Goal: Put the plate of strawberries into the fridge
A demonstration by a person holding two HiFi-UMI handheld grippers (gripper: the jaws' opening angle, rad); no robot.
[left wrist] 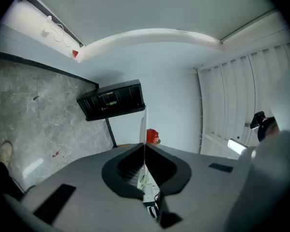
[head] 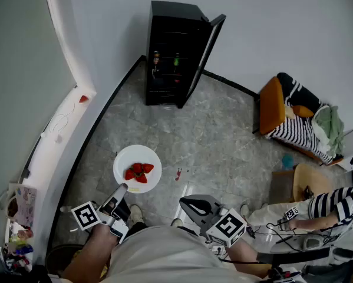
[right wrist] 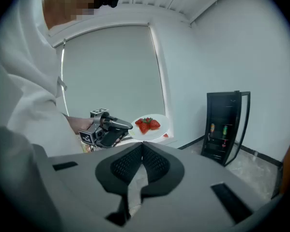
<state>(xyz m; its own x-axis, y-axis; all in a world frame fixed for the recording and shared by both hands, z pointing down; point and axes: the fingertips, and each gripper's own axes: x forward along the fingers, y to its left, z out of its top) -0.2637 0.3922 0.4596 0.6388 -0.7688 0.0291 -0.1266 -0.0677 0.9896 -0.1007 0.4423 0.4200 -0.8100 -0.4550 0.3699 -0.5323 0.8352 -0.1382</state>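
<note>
Your left gripper (head: 121,188) is clamped on the near rim of the white plate (head: 129,157), holding its strawberries (head: 139,171) above the floor (head: 223,128), your right gripper (head: 188,204) is closed on nothing, and the black fridge (head: 167,58) stands well ahead, door open.

Fridges: one, a black fridge (head: 167,52) with its door open.
Bottles: two, a dark bottle (head: 156,59) and a green bottle (head: 177,59), side by side on a shelf inside the fridge.
Plates: one white plate (head: 128,158), well in front of the fridge.
Strawberries: three can be made out (head: 138,172), bunched on the plate.
Grippers: two, the left gripper (head: 122,188) and the right gripper (head: 187,203), well in front of the fridge.
Chairs: one orange chair (head: 271,105), right of the fridge.
</note>
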